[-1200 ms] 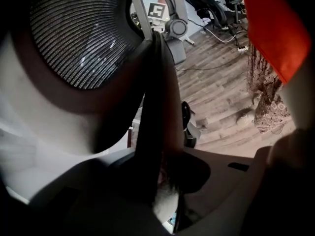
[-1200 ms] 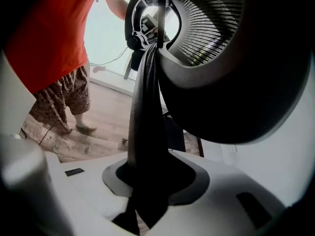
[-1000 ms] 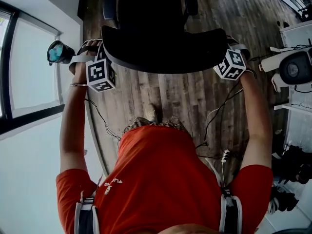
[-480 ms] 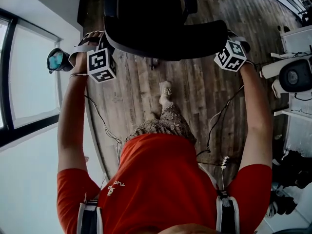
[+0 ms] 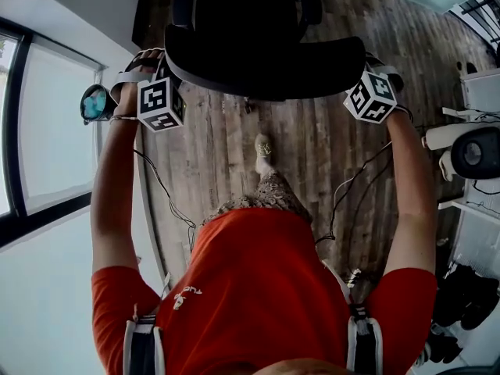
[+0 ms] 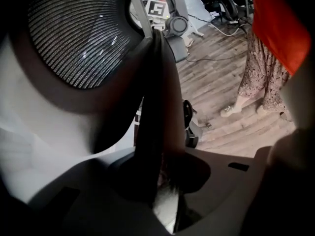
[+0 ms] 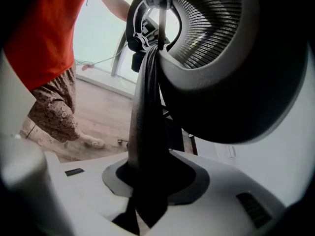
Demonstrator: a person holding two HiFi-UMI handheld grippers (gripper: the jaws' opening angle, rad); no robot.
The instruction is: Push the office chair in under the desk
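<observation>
L gripper (image 6: 156, 173) clamped on left edge of backrest (image 5: 262, 73). R gripper (image 7: 147, 181) clamped the same way on right edge. Dark frame strip fills gap btw jaws in both gripper views. Office chair (image 5: 246, 18) just ahead of person on wood floor (image 5: 312, 147), seat on far side. Desk not in view, prob. past far edge of frame. Likely heavy-ish but should roll easy on smooth floor. Mesh (image 7: 211, 23) soft and springy, frame stiff, so frame edges = right place to hold. Could swivel if pushed uneven, so wants equal force both sides. L arm (image 5: 109, 194) and R arm (image 5: 410, 186) stretched fwd, roughly parallel, grippers angled down at backrest ends.
</observation>
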